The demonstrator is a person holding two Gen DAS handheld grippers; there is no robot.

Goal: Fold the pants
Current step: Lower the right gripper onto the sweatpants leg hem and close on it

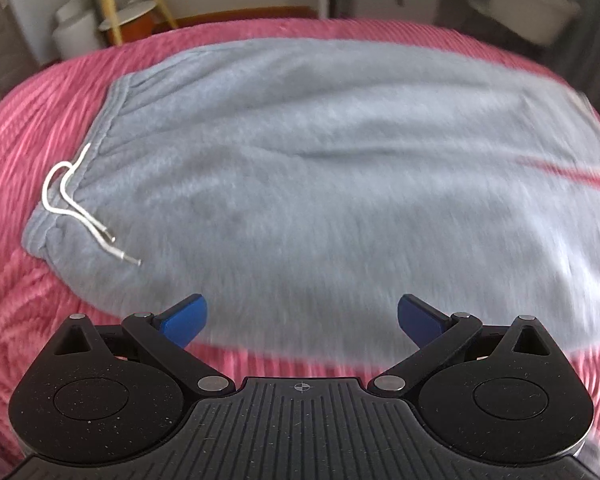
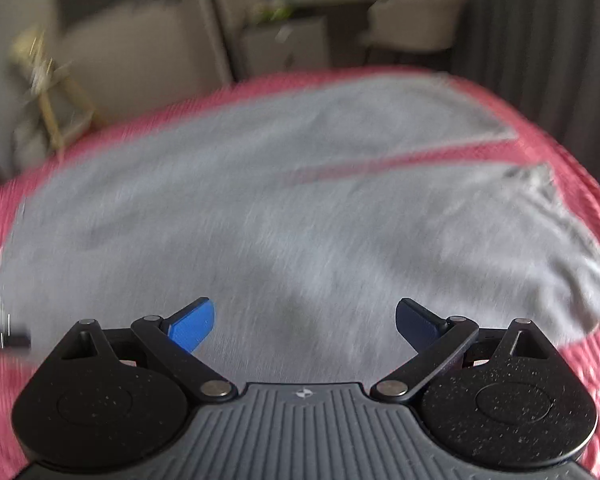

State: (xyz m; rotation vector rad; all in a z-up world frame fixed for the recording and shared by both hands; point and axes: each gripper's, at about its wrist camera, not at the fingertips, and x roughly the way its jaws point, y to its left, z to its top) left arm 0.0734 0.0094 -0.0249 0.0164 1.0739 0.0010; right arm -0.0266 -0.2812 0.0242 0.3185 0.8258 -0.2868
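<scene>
Here the soft grey fleece sweatpants [image 1: 320, 184] lie spread flat on the pink ribbed plush bedspread [image 1: 24, 312], which serves as the landmark: the garment covers most of its top, waistband toward its left side and the two leg ends toward its right. A white drawstring cord [image 1: 80, 204] loops off the gathered waistband [image 1: 96, 132] and trails onto the grey cloth. In the right wrist view a thin pink strip of the bedspread shows between the two legs, and the nearer cuff [image 2: 536, 180] sits close to the cover's right edge. Both tongs hover over the near hem of the cloth with nothing between them: the left gripper [image 1: 302, 320] has its blue fingers spread wide apart, and the right gripper [image 2: 305, 322] likewise stands agape. The fabric looks thick, limp and light, unlikely to slip but prone to sag and bunch when lifted, so it probably wants two simultaneous pinches rather than one. Sensible holds would be the stiffer elastic waistband at one end and a leg cuff at the other, gathering both layers.
</scene>
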